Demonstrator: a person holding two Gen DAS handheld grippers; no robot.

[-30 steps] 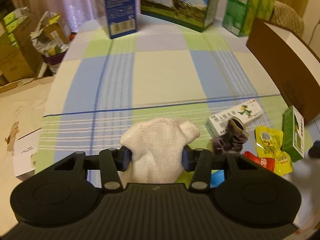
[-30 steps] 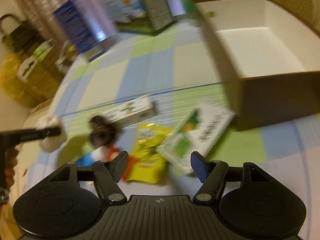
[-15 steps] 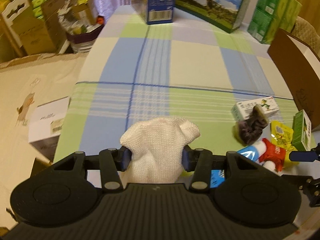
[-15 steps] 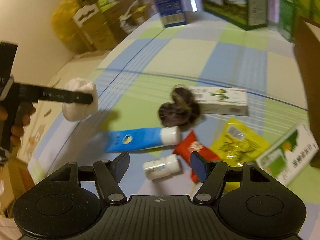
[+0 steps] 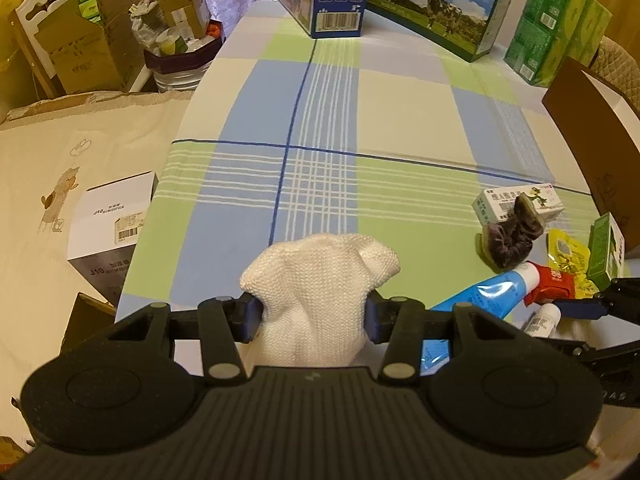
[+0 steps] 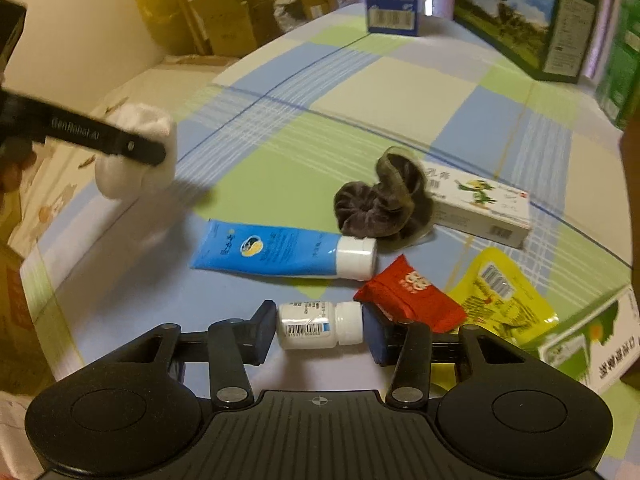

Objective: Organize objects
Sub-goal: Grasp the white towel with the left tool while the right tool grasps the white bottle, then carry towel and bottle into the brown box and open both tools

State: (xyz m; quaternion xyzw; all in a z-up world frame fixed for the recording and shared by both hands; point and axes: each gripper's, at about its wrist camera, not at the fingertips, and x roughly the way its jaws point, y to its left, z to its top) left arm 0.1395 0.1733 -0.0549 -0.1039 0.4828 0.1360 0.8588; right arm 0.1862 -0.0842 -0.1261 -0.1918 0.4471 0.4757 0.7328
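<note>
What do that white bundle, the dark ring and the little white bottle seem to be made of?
White bundle: knitted fabric, probably cotton; the loop texture shows. Dark ring: gathered, velvety cloth, matte and ruffled, likely a scrunchie. Little white bottle: smooth, slightly glossy plastic with a paper label.

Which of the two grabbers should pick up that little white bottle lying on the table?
The right hand-held gripper: its open fingers already flank the white bottle. The left hand-held gripper is shut on a white knitted cloth.

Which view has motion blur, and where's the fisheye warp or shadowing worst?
Left wrist view: sharp; fisheye bows the far boxes and brown box at the edges. Right wrist view: slight smear on the white knit cloth, which casts a soft shadow; small white bottle reads crisp.
</note>
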